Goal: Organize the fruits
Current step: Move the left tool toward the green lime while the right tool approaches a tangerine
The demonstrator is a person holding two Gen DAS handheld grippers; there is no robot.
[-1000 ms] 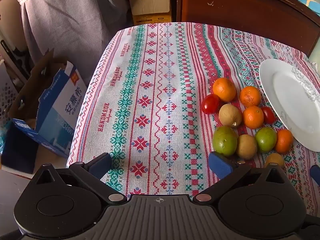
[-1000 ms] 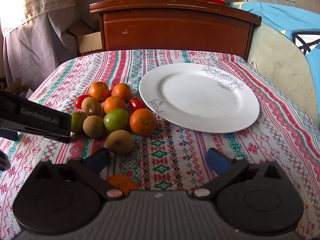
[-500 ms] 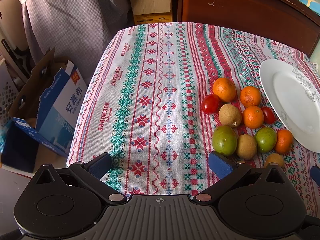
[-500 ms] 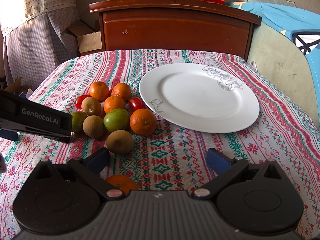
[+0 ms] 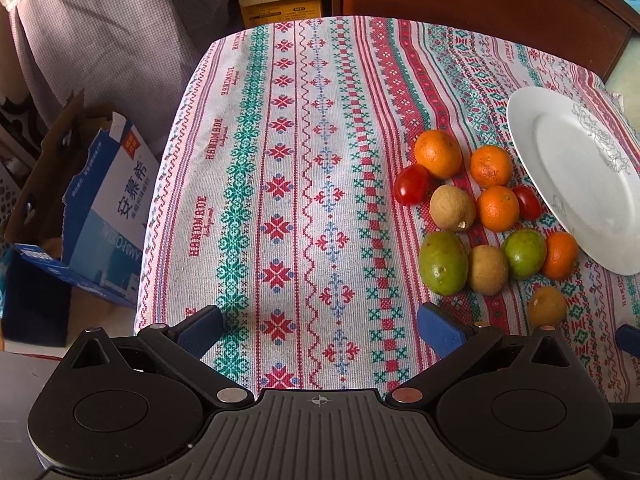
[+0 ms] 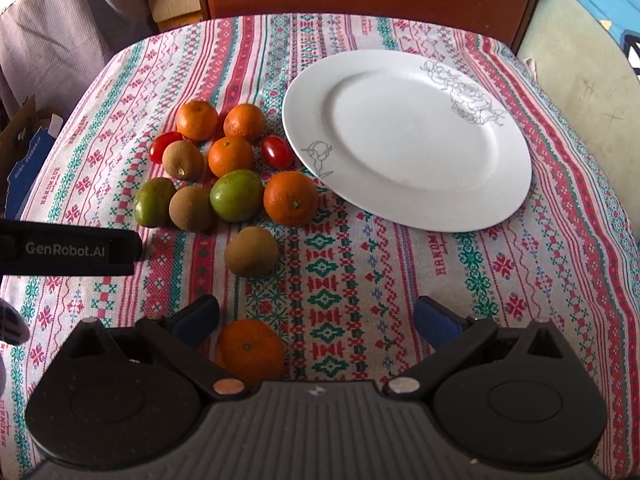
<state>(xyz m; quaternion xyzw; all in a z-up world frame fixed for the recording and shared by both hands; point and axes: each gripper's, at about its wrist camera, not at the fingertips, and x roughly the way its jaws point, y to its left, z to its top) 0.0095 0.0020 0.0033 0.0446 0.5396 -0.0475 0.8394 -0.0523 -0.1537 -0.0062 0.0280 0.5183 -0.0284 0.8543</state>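
Left wrist view: left gripper (image 5: 320, 330) spread wide and holding nothing above the striped embroidered tablecloth (image 5: 304, 168).
Fruit cluster sits at 3 o'clock, green round fruit (image 5: 443, 263) nearest the right blue pad, and the white round plate (image 5: 560, 168) touches the frame's right edge. Right wrist view: right gripper (image 6: 318, 320) gapes wide too, gripping nothing; a lone orange mandarin (image 6: 250, 350) lies by its left finger at 7 o'clock, a brown kiwi-like fruit (image 6: 251, 252) just beyond, the plate at 1 o'clock bare, all fruit beside it.
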